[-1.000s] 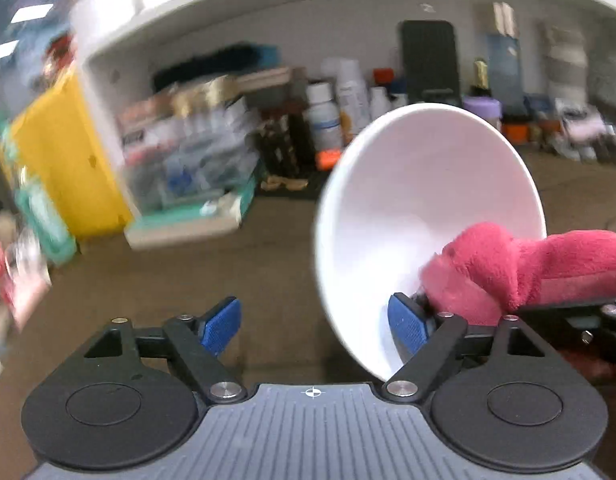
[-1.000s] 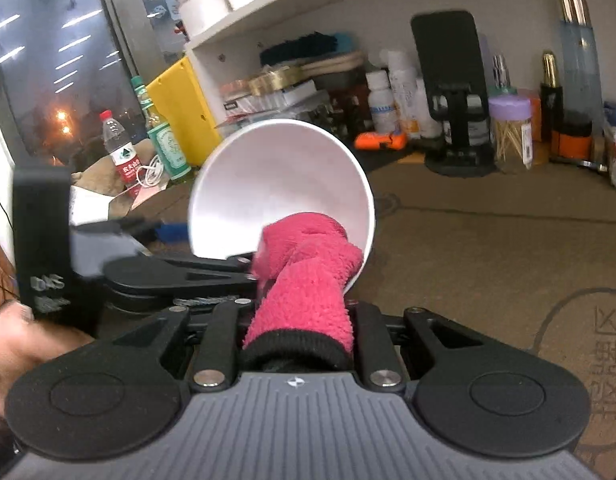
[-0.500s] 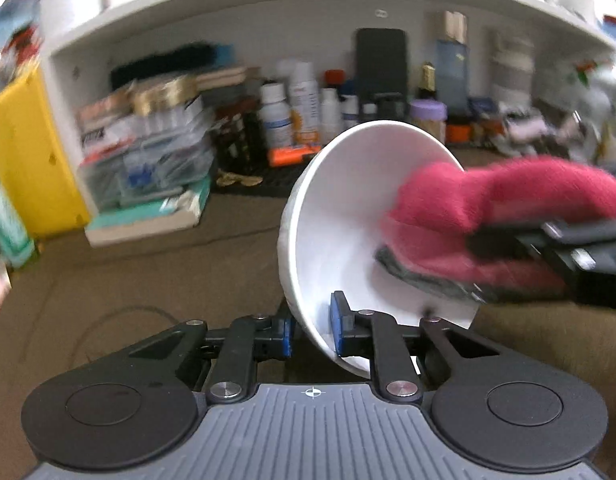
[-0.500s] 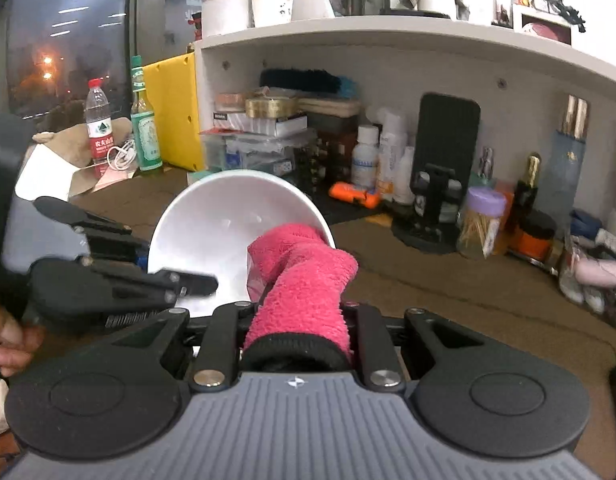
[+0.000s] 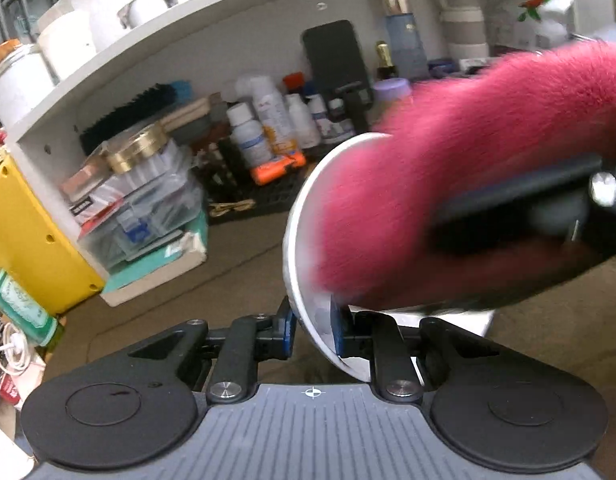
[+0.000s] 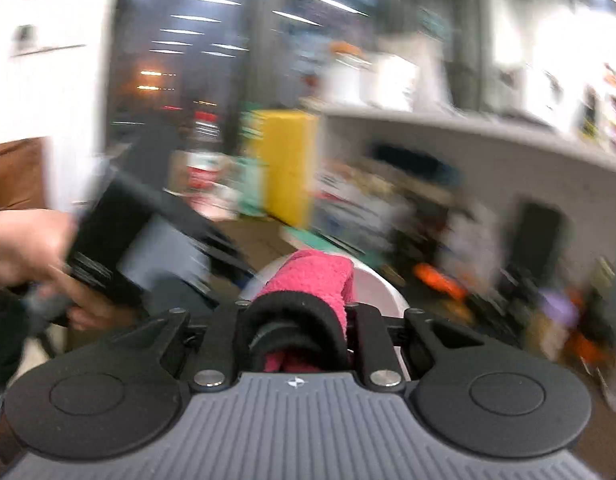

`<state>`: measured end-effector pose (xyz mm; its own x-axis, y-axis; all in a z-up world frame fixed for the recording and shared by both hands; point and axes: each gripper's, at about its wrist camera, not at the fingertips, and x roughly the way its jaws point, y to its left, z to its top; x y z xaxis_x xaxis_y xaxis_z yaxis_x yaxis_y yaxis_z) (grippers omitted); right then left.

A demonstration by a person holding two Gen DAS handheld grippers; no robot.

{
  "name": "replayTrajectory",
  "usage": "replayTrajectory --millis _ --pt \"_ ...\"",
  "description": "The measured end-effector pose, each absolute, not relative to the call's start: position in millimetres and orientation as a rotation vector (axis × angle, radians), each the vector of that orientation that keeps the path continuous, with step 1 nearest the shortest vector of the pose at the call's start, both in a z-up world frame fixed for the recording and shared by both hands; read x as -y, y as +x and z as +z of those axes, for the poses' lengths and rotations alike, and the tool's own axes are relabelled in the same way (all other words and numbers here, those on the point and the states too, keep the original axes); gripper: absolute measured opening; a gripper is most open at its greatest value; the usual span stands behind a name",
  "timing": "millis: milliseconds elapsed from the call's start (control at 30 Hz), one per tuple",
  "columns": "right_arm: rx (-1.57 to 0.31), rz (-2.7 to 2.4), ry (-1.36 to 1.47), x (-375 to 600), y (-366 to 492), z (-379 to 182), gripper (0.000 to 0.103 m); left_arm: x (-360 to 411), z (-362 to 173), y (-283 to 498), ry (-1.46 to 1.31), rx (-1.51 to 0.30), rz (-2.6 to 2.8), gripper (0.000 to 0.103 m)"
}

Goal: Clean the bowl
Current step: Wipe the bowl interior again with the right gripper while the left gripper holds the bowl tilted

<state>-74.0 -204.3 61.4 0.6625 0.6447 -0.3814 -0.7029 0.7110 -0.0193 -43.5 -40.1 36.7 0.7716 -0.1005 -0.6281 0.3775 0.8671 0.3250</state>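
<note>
1. The left tongs [image 5: 312, 330] are nearly closed, pinching the lower rim of the white bowl [image 5: 304, 232].
2. The right tongs [image 6: 296, 320] clamp a pink cloth [image 6: 308, 276] pressed inside the bowl.
3. The bowl is tilted on edge above the surface [image 5: 228, 264], its mouth facing the cloth.

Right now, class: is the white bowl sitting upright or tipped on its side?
Tipped. The left gripper pinches the white bowl by its rim, its mouth facing sideways toward the pink cloth inside.
</note>
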Motion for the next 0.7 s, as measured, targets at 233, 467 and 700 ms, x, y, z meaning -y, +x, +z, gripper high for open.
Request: replayTrajectory --millis 233,467,700 --pt "-0.522 0.562 0.030 233 -49 19 0.019 55 43 -44 0.345 -0.560 -0.154 0.037" --pt "-0.522 0.564 0.093 238 -50 10 0.019 58 10 -45 0.143 -0.658 -0.134 0.059" --pt "-0.477 0.543 -0.118 218 -62 17 0.018 60 11 -44 0.183 -0.673 -0.200 0.032"
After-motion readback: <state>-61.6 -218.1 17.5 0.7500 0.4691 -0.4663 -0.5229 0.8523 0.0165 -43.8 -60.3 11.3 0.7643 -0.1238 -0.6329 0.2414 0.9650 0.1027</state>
